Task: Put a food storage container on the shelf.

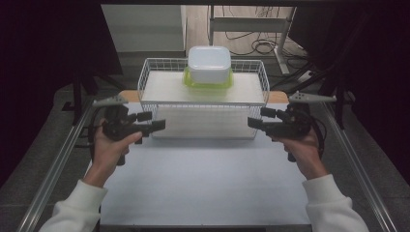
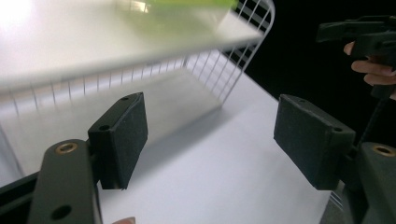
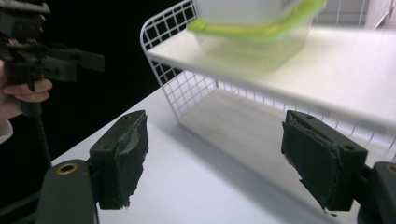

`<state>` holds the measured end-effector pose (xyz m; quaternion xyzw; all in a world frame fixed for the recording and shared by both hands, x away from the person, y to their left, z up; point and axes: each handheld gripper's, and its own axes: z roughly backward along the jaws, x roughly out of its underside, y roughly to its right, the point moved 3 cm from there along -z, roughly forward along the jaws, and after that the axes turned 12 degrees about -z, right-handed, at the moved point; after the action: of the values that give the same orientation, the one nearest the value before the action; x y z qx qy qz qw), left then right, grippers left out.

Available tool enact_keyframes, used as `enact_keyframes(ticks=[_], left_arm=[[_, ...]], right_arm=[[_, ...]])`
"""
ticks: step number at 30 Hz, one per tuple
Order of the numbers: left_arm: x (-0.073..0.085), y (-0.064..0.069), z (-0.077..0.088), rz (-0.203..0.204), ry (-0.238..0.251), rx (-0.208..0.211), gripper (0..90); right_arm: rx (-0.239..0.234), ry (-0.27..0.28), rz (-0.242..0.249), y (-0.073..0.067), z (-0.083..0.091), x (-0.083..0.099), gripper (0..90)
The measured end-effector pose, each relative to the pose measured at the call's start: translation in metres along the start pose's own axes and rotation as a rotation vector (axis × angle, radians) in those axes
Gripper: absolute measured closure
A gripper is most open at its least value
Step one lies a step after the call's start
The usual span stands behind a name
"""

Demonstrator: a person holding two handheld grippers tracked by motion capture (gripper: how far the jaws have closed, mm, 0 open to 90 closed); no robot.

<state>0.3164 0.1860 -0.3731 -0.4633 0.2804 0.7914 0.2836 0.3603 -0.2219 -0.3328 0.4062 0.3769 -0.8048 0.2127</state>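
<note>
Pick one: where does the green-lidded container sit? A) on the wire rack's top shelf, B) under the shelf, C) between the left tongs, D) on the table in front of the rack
A: the container rests upside down on the white top shelf of the wire rack, apart from both open tongs.

Both sleeves white, thick knit cuffs, lower corners of the high view. Left gripper and right gripper: matte black bodies, grey three-cornered plate on top of each, black cable trailing. Gripper views: rectangular black foam pads, brass-ringed bolt holes at arm ends. Right pads frayed, torn edges.
</note>
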Motion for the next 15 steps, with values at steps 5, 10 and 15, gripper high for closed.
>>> enact_keyframes(ticks=[5, 10, 15], left_arm=[[0.044, -0.001, -0.003, 0.016, -0.051, -0.04, 25.2], [0.091, 0.003, -0.012, 0.037, -0.118, -0.05, 25.1], [0.109, 0.007, -0.017, 0.003, -0.156, -0.065, 25.3]], right_arm=[[-0.004, -0.016, -0.006, 0.008, 0.001, 0.039, 21.0], [0.026, -0.058, 0.02, 0.016, 0.001, 0.077, 19.6], [0.062, -0.113, -0.016, 0.03, -0.003, 0.115, 19.2]])
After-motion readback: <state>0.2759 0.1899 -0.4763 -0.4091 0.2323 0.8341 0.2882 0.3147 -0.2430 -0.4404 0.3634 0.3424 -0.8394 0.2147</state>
